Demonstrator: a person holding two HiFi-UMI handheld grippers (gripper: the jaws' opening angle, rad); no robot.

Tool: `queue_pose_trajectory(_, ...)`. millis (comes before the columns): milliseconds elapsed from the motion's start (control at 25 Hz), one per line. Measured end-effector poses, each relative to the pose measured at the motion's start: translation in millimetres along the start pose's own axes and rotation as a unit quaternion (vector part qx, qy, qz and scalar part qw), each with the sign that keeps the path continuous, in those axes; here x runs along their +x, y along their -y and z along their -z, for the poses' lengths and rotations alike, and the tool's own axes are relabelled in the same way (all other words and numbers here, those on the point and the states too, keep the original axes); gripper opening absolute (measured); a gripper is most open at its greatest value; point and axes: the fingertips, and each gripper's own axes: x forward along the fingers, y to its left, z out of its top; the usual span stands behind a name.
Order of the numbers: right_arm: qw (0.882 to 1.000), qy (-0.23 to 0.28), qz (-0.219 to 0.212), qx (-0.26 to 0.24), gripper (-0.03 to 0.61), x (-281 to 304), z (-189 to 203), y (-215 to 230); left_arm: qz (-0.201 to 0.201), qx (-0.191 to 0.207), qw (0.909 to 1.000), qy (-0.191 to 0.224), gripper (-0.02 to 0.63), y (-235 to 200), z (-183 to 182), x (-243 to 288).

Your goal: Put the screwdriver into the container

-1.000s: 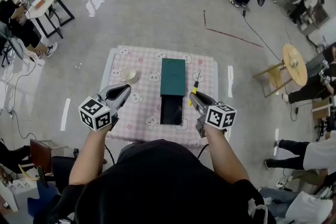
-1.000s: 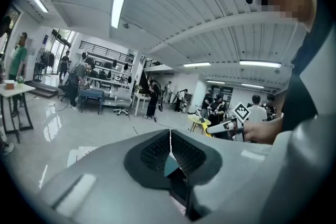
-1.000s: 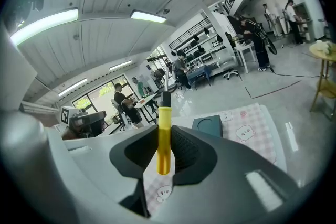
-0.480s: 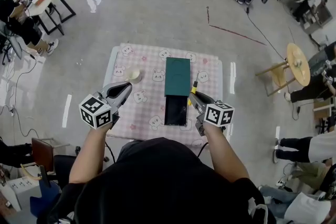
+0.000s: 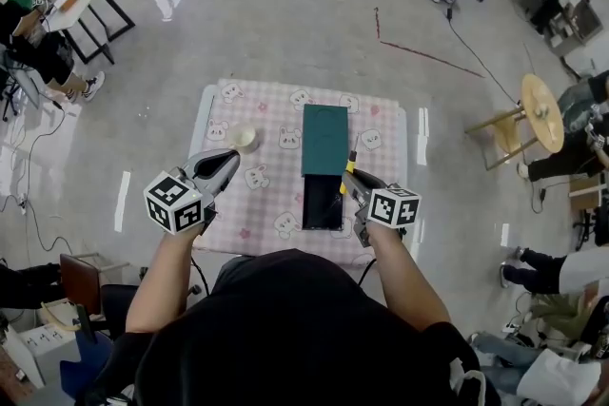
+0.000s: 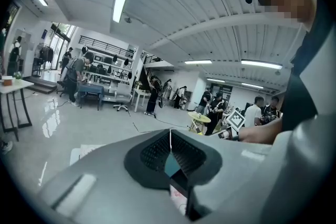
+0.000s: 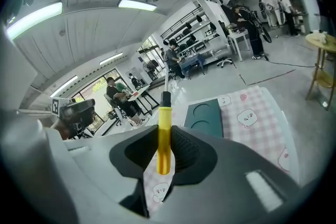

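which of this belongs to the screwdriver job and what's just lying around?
Job:
- screwdriver, clamped in the right gripper
- container, green, on the checked cloth

Lying about:
- cream bowl, left on the cloth
- wooden stool, on the floor to the right
- left gripper, shut on nothing

Beside the container (image 5: 324,140), right gripper (image 5: 349,182) holds a screwdriver (image 5: 350,163).

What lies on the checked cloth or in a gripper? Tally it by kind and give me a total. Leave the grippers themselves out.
Screwdriver, yellow handle, held in the right gripper: 1
Container, green lid slid back off its dark tray: 1
Small cream round object: 1
Total: 3
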Motion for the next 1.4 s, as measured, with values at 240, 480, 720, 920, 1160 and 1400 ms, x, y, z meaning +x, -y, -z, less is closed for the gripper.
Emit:
queue_pose_trajectory(240, 1.0, -0.017, 0.006, 0.008, 0.107, 15.0, 15.1, 5.6, 0.001, -0.002, 1.0, -0.004, 0.0, -9.7, 2.1, 1.1)
queue_pose_trajectory(480, 0.999, -0.039, 0.009, 0.013, 0.107, 25.3, 32.5, 7.0, 0.0, -0.004, 1.0, -0.008, 0.0, -15.6, 2.8, 0.9)
queue_pose_trajectory(720, 0.998, -0.059, 0.016, 0.016, 0.107, 33.3, 46.6, 12.6, 0.004, -0.006, 0.9999, -0.01, 0.0, -18.0, 3.2, 3.8)
queue_pose_trajectory(920, 0.997, -0.072, 0.02, 0.018, 0.107, 38.0, 55.8, 20.9, 0.004, -0.01, 0.9998, -0.014, 0.0, -18.7, 4.7, 6.9)
queue_pose_trajectory(1160, 0.996, -0.088, 0.022, 0.022, 0.107, 44.3, 69.1, 23.3, 0.005, -0.012, 0.9998, -0.017, 0.0, -22.0, 6.9, 6.9)
queue_pose_trajectory(1400, 0.993, -0.11, 0.025, 0.023, 0.107, 51.7, 95.9, 28.6, 0.005, -0.013, 0.9997, -0.019, 0.0, -21.4, 14.8, 6.8)
